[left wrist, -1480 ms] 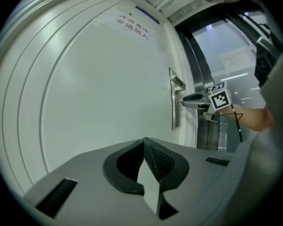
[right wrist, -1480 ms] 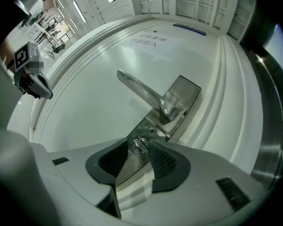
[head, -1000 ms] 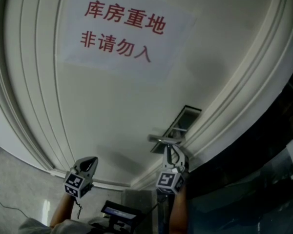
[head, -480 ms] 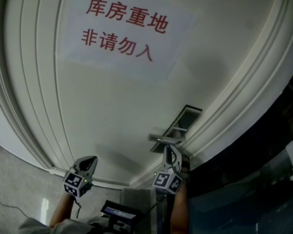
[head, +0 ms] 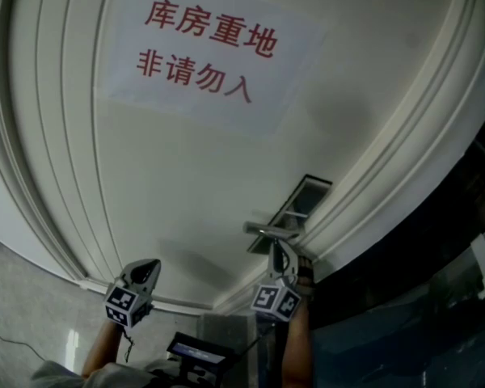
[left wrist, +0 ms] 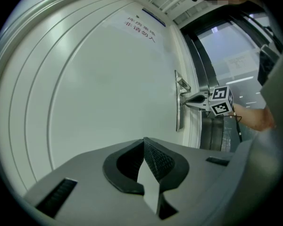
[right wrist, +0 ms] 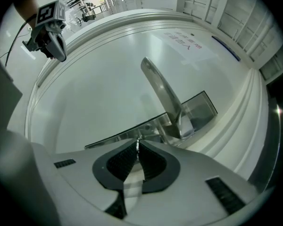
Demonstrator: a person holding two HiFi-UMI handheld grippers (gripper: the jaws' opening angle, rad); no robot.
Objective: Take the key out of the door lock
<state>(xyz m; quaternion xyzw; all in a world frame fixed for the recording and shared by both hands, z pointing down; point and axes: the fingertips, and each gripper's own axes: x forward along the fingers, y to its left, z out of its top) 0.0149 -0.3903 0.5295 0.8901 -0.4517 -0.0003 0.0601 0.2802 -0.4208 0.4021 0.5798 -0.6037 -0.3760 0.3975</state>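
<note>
A white door (head: 186, 176) carries a steel lock plate (right wrist: 200, 108) with a lever handle (right wrist: 159, 84). Just under the handle, my right gripper (right wrist: 137, 145) points level at the plate. Its jaws have just been closing and now pinch the thin metal head of the key (right wrist: 138, 141), which still sits in the lock. From the head view the same gripper (head: 276, 249) is tucked under the handle (head: 268, 231). My left gripper (head: 151, 265) hangs well left of the lock, shut with nothing between its fingers, off the door.
A paper sign with red characters (head: 202, 51) is stuck high on the door. Raised mouldings curve round the door panel. A dark glass panel (head: 436, 297) borders the door frame on the right. A person's forearms hold both grippers from below.
The right gripper has rolled a little about its own axis at the lock, its marker cube shifting left, and its jaws have narrowed. The left gripper has stayed put.
</note>
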